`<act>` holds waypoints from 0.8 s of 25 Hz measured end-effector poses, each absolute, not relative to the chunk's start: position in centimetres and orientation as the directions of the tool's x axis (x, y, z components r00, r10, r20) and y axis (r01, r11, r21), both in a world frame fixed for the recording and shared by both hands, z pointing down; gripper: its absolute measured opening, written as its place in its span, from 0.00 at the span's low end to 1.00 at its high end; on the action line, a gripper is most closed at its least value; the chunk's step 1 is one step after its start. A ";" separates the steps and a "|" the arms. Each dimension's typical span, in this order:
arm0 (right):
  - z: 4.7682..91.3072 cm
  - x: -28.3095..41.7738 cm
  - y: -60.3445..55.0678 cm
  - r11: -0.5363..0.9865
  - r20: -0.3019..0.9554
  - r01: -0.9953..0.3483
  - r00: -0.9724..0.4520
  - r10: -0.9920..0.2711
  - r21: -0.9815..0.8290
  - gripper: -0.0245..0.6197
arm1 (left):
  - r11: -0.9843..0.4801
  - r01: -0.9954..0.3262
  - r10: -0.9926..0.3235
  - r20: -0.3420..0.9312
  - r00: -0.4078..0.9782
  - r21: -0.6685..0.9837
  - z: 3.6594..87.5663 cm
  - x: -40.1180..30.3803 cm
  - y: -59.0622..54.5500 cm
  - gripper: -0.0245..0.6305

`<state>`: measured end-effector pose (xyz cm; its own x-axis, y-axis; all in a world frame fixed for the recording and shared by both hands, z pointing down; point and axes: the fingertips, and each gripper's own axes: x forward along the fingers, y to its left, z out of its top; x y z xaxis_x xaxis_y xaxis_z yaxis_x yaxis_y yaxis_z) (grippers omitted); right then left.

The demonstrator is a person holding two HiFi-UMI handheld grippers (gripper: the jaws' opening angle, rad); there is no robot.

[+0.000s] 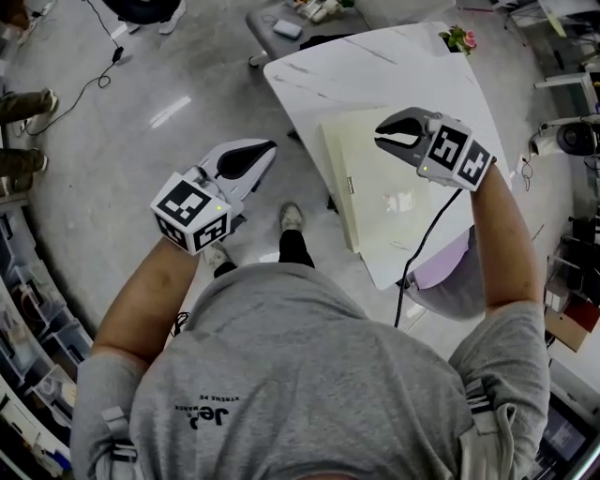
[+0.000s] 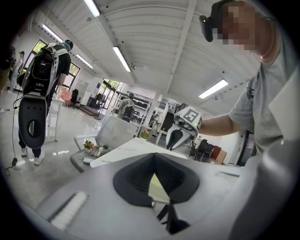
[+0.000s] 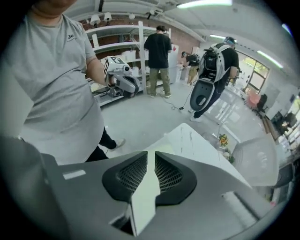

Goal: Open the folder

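Note:
A pale yellow-green folder (image 1: 394, 206) lies on the white marble-look table (image 1: 375, 66), its spine toward me. My right gripper (image 1: 380, 136) hangs over the folder's far edge, pointing steeply down. In the right gripper view its jaws (image 3: 150, 153) are shut on a thin pale sheet, the folder's cover (image 3: 144, 192), which runs between the pads. My left gripper (image 1: 270, 148) hovers off the table's left side over the floor, pointing nearly level at the table, jaws together and empty. The left gripper view shows its closed tips (image 2: 153, 154) and the right gripper (image 2: 180, 133) beyond.
A small flower pot (image 1: 459, 39) stands at the table's far corner. A grey bench (image 1: 281, 28) sits beyond the table. A black cable (image 1: 422, 253) drops from the right gripper past a lavender seat (image 1: 450, 272). Other people (image 3: 157, 56) stand further off.

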<state>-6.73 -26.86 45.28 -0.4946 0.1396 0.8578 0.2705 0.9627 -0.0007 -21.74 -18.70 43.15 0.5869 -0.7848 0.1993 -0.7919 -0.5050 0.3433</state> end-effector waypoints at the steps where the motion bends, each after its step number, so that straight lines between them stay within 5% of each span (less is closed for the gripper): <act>1: 45.7 -6.1 -26.0 0.973 0.839 0.231 -0.529 0.123 0.003 0.09 | -0.510 -0.788 -0.780 0.201 0.593 0.346 43.3 -21.5 -18.7 0.13; 9: 47.0 2.6 -21.0 0.992 0.732 -0.099 -0.670 -0.124 0.077 0.21 | -0.569 -0.743 -0.727 0.208 0.655 0.352 43.8 -18.5 -17.3 0.13; 20: 53.7 14.0 -14.7 0.942 0.815 -0.171 -0.473 -0.336 0.289 0.37 | -0.708 -0.628 -0.591 0.217 0.777 0.323 43.8 -12.0 -15.3 0.13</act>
<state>14.00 -14.68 53.68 -0.4725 -0.3357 0.8149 -0.1715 0.9420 0.2886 -12.05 -15.32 43.77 0.7773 -0.5906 0.2168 -0.6280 -0.7078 0.3234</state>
